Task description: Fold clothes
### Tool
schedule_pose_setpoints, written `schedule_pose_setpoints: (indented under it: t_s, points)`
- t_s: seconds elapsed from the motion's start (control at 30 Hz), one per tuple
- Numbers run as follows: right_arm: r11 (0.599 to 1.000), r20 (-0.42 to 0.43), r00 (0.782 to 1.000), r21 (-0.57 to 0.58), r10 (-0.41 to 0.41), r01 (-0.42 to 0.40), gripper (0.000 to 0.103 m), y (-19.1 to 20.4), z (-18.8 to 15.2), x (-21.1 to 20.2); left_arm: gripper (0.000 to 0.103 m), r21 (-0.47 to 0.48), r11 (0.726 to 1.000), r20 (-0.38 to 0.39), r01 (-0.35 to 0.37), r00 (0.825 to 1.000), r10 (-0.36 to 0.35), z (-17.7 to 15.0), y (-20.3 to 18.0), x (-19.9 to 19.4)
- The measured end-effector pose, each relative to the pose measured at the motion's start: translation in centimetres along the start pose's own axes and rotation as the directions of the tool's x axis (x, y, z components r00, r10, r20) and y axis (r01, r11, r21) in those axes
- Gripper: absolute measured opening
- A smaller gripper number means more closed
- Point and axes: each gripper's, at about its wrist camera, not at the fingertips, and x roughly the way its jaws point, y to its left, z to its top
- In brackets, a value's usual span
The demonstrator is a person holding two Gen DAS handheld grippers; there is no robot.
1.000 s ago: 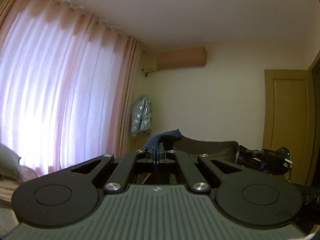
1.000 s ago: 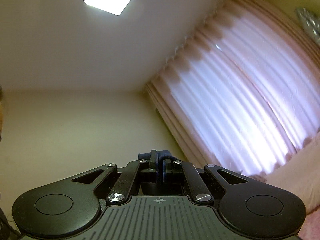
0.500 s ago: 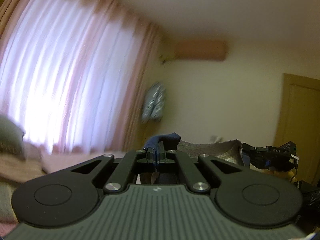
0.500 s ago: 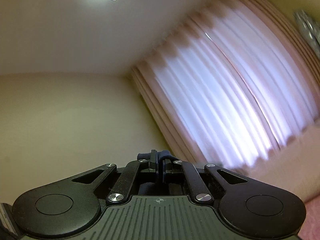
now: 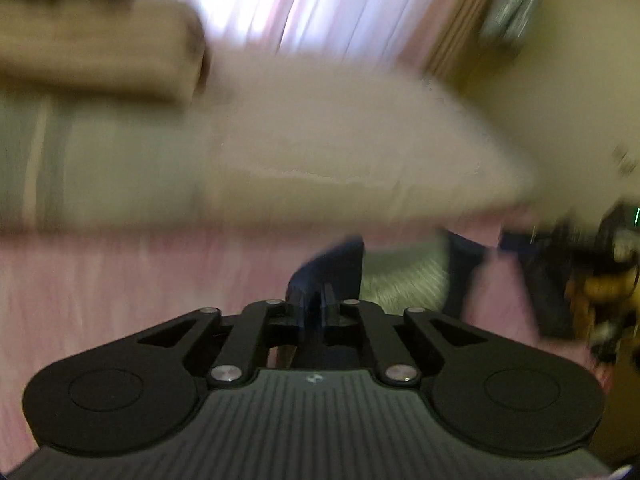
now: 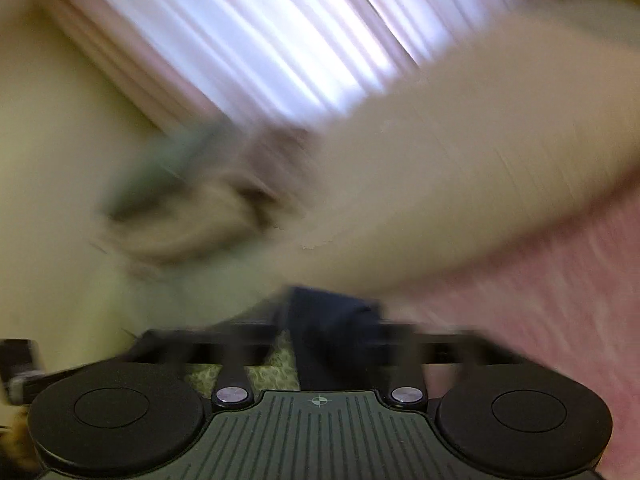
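Where ceiling showed 1 s ago, pink bed (image 5: 120, 280) now; left gripper (image 5: 320, 300) (jaws clenched) grips navy cloth (image 5: 332, 264); right gripper (image 6: 332, 332) blurred, cannot tell.

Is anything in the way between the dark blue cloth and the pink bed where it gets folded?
Nothing visible is. The left gripper is shut on the dark blue cloth, and the pink bed lies bare just beyond it. The right gripper view is too blurred to show its jaws; a beige quilt lies farther back.
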Motion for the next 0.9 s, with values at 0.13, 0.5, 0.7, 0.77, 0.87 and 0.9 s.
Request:
schedule_pose_setpoints:
  t_s: [0.13, 0.5, 0.7, 0.77, 0.87, 0.9]
  points:
    - [0.993, -0.070, 0.992, 0.043, -0.106, 0.109, 0.074, -5.5, -4.1, 4.8, 0.028, -0.078, 0.996, -0.130, -0.052, 0.991, 0.041, -6.2, 3.1, 4.1]
    - [0.997, -0.178, 0.982, 0.020, -0.068, 0.072, 0.073, -7.3, -9.8, 2.7, 0.028, -0.043, 0.995, -0.155, -0.095, 0.984, 0.087, -5.7, 2.4, 4.5]
    - [0.987, -0.175, 0.981, -0.151, -0.086, 0.059, 0.073, -7.9, -4.6, 9.4, 0.028, -0.003, 0.997, -0.119, -0.076, 0.990, 0.075, -2.7, 2.4, 7.8]
    - [0.979, -0.185, 0.976, -0.189, -0.111, 0.075, 0.073, -8.3, -4.0, 11.6, 0.028, 0.004, 0.997, -0.114, -0.071, 0.991, 0.071, -2.3, 2.1, 8.9]
    - [0.964, -0.198, 0.969, -0.247, -0.149, 0.098, 0.073, -8.9, -3.2, 14.8, 0.031, 0.004, 0.998, -0.123, -0.067, 0.990, 0.067, -2.6, 1.7, 10.1]
    - [0.958, -0.202, 0.966, -0.266, -0.162, 0.105, 0.073, -9.1, -2.9, 15.9, 0.031, 0.001, 0.998, -0.129, -0.069, 0.989, 0.068, -2.8, 1.8, 10.3]
